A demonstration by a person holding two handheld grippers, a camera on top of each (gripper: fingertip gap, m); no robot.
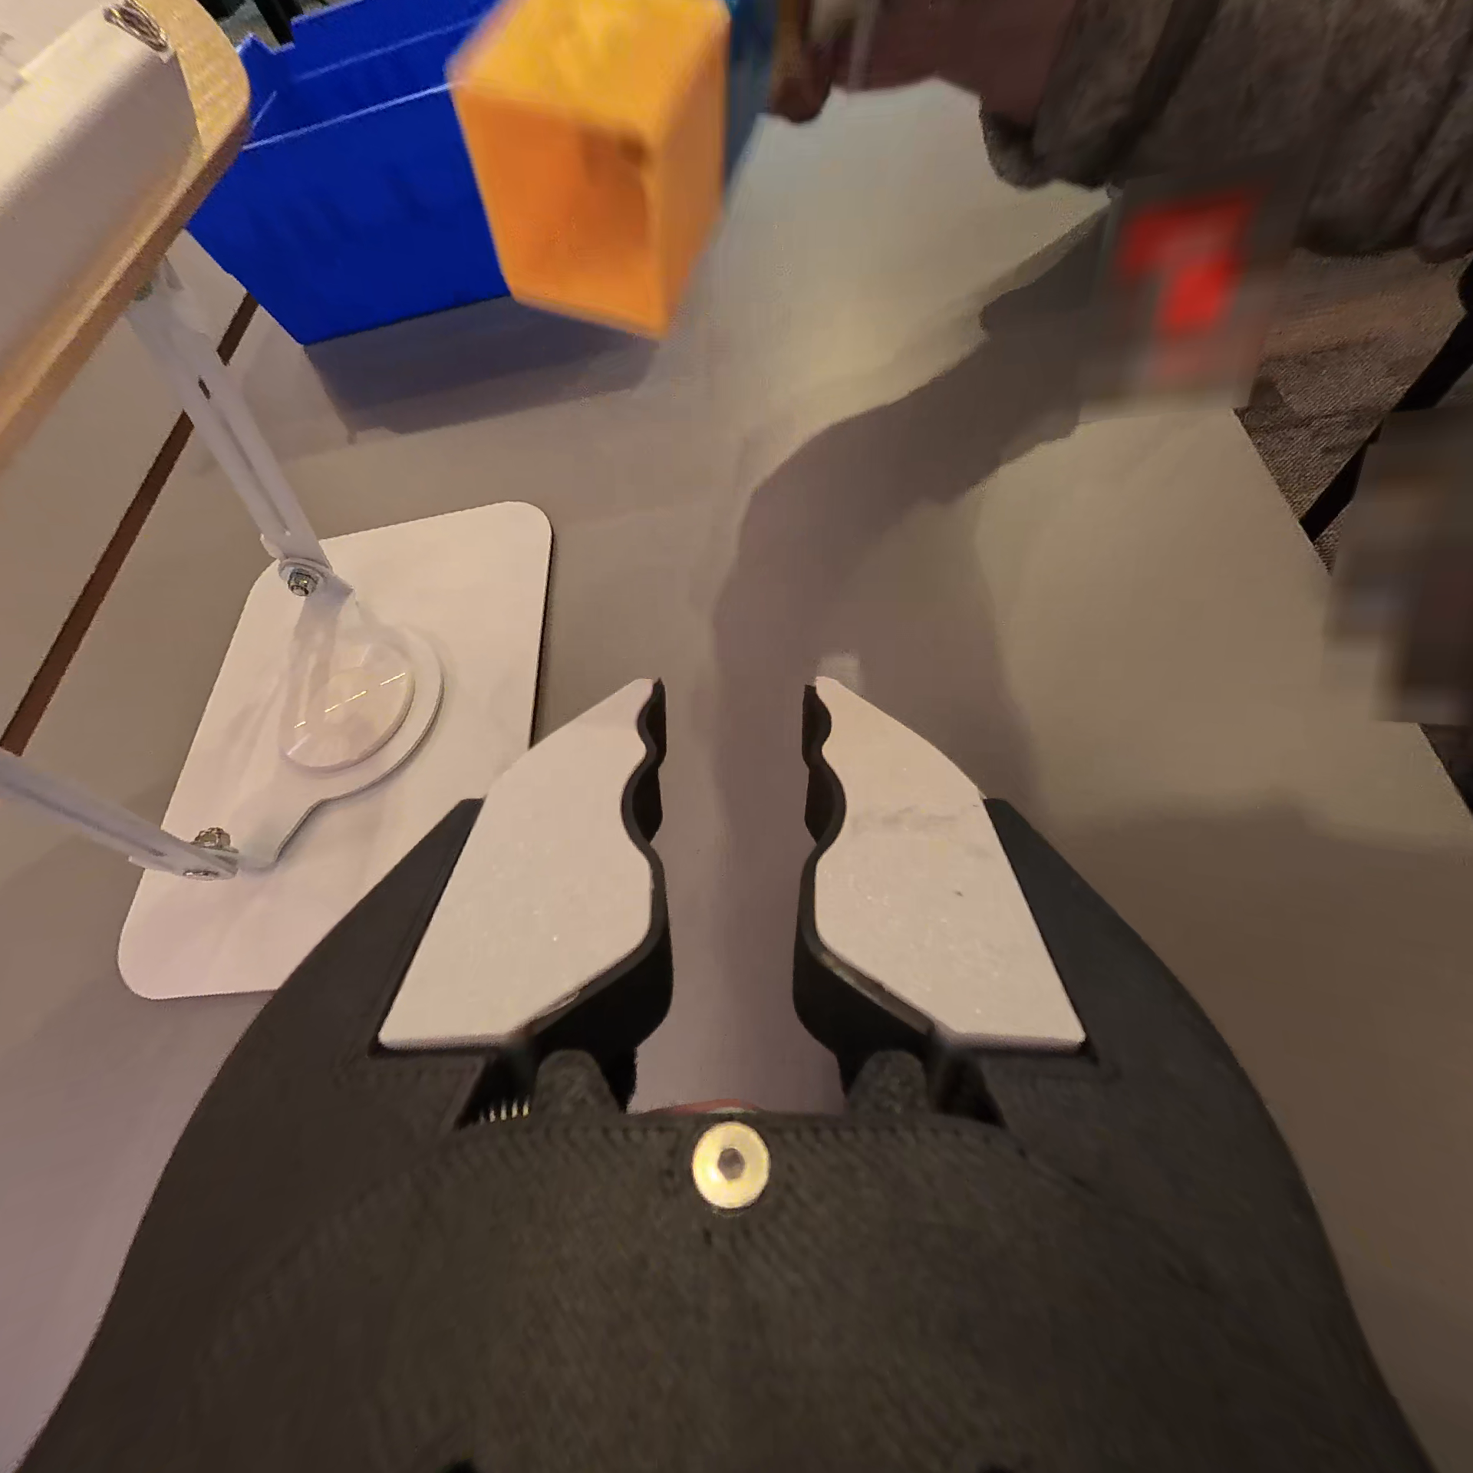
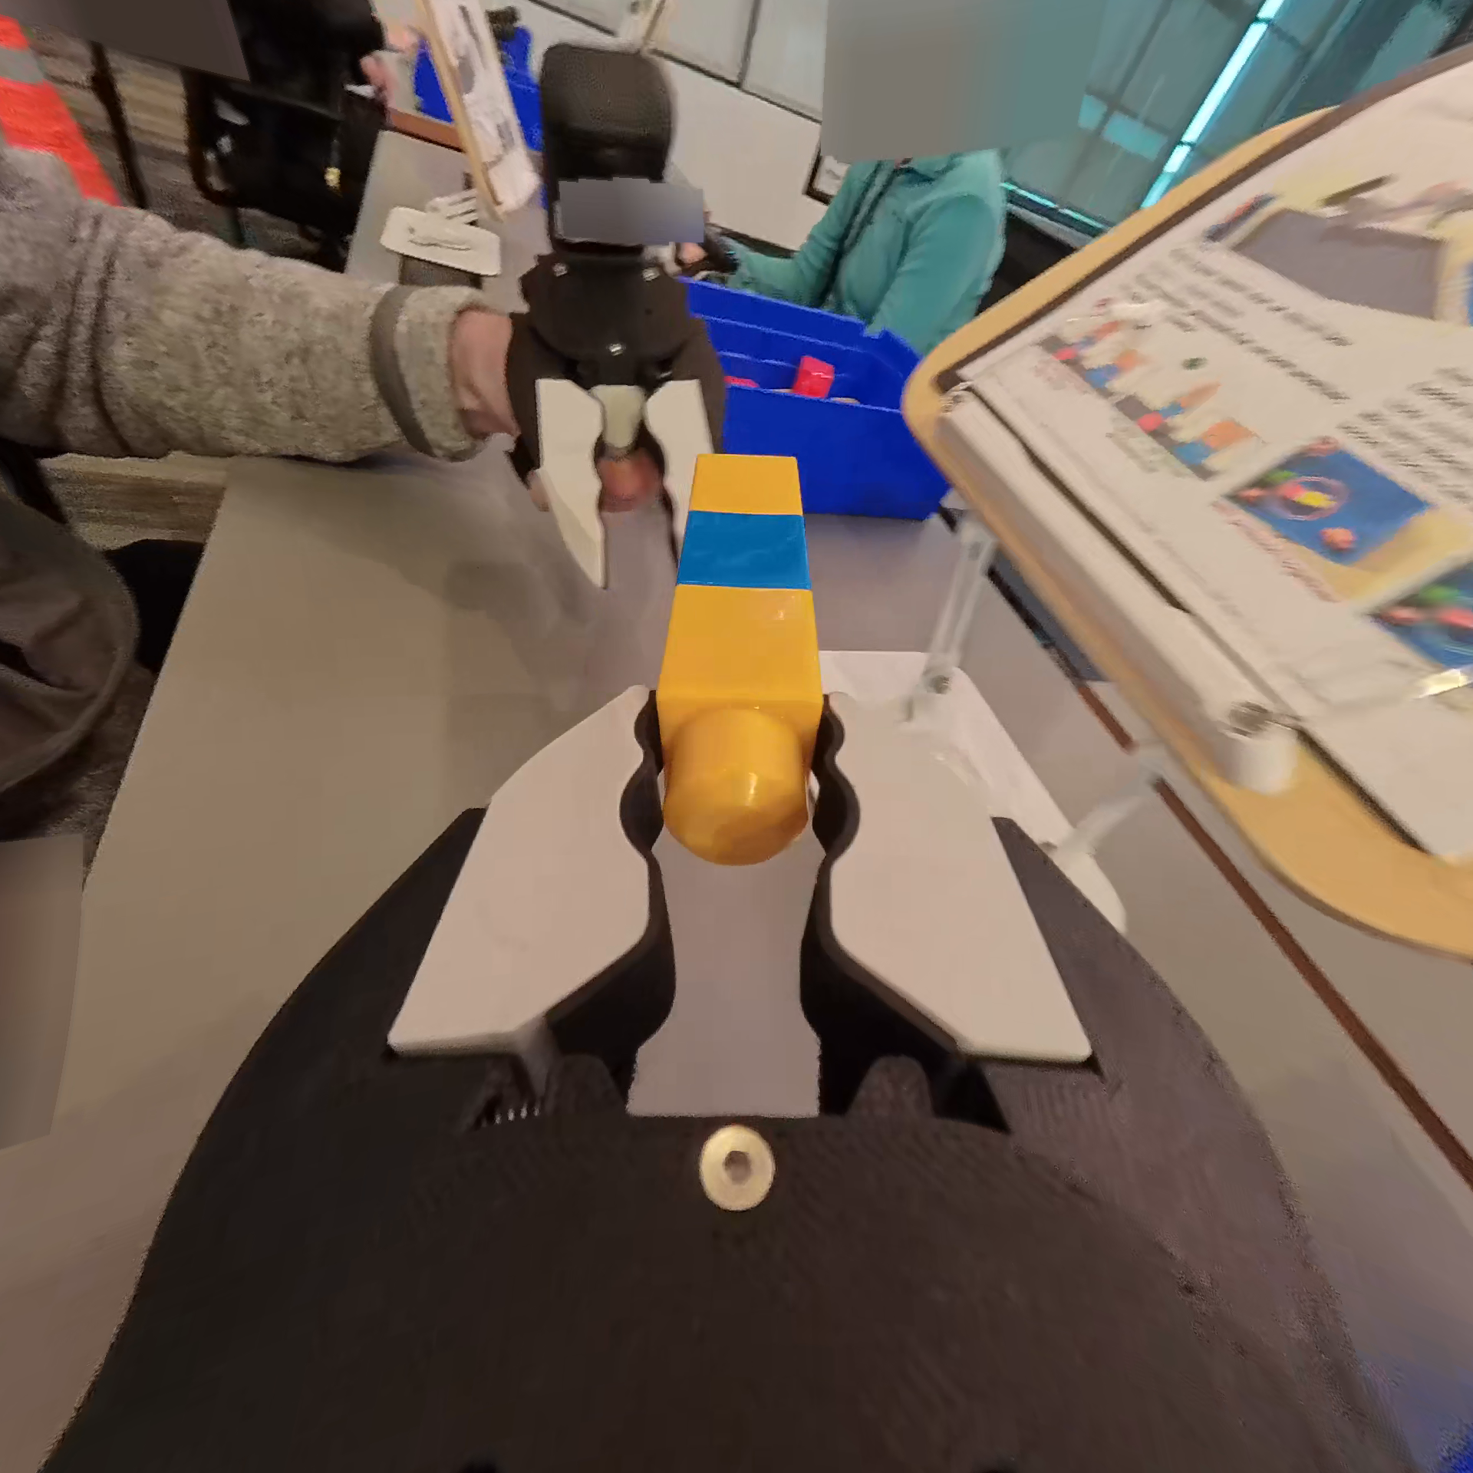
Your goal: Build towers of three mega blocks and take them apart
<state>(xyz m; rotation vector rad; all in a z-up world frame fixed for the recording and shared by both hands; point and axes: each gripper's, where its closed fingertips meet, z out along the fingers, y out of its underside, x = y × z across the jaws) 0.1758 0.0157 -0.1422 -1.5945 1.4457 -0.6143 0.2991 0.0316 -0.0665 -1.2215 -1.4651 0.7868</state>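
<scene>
The right gripper (image 2: 737,709) is clenched on the near yellow block (image 2: 737,661) of a three-block tower (image 2: 741,574), its dark pads (image 2: 647,741) pressing that block's two sides. The tower lies level above the grey table (image 2: 319,717) and points away from the gripper: yellow block with its round stud toward the camera, then a blue block (image 2: 745,550), then a far yellow block (image 2: 745,482). The tower looks complete, so the step in hand is most likely the taking apart.

The left gripper (image 1: 733,701) has its fingers (image 1: 877,765) apart with only bare table between them; it grasps nothing. Seen from the right wrist, it hangs just beside the tower's far end, slightly to the tower's left. In its own view the hollow underside of the far yellow block (image 1: 594,159) is up ahead, blurred.

The next move probably calls for the left gripper to come square onto the far yellow block, close on its two flat sides, and pull straight along the tower's axis while the right holds firm.

Beyond the tower's far end stands a blue bin (image 2: 829,446). A red block (image 2: 813,375) shows inside it; the rest of its contents cannot be made out. To the tower's right, a tilted board with printed sheets (image 2: 1196,478) stands on a white stand base (image 1: 359,717)
</scene>
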